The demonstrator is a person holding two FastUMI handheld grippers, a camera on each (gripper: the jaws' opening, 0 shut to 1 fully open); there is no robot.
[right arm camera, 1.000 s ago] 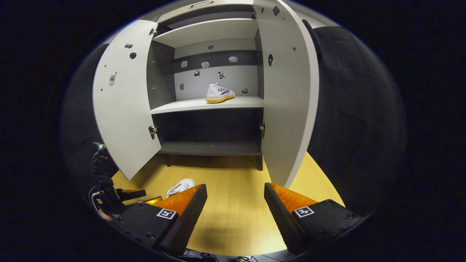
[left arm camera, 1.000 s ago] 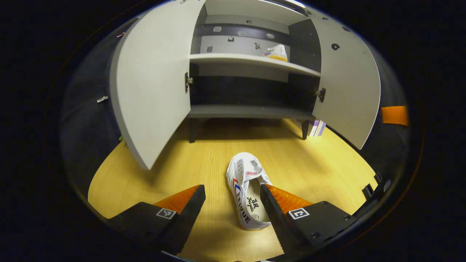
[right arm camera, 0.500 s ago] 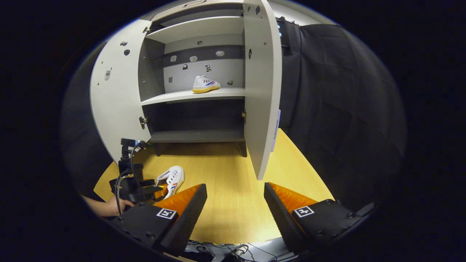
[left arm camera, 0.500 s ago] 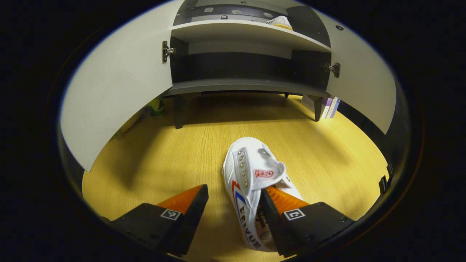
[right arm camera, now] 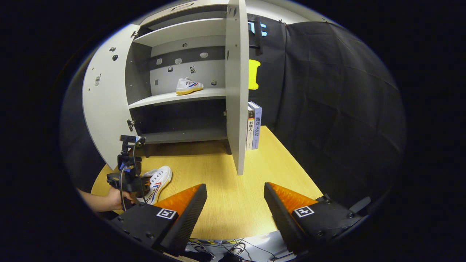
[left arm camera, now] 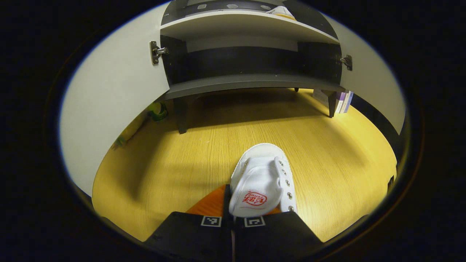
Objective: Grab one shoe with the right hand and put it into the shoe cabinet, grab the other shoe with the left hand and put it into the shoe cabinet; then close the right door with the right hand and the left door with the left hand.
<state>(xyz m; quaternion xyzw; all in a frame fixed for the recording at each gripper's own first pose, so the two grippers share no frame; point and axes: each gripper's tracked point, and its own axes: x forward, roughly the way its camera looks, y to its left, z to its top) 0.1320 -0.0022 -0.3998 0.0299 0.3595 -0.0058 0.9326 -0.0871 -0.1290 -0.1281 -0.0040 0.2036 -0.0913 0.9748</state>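
Note:
A white shoe (left arm camera: 263,178) lies on the yellow wooden table (left arm camera: 174,160), toe toward the cabinet. My left gripper (left arm camera: 231,205) is shut on its heel end, the fingers nearly together under the tongue. From the right gripper view, the same shoe (right arm camera: 157,180) sits at the lower left with the left gripper (right arm camera: 128,177) on it and a hand behind. The second white shoe (right arm camera: 188,86) stands on the cabinet's middle shelf (right arm camera: 171,98). Both cabinet doors stand wide. My right gripper (right arm camera: 235,203) hangs open over the table, holding nothing.
The right door (right arm camera: 236,91) shows edge-on, the left door (right arm camera: 103,109) swung far out. Books (right arm camera: 253,125) stand upright beside the cabinet's right side. A green object (left arm camera: 157,110) lies by the cabinet's left leg. Cables trail at the table's near edge (right arm camera: 218,251).
My left gripper went down and forward over the shoe and shut on its heel end. The right gripper pulled back and turned right, bringing the books into sight.

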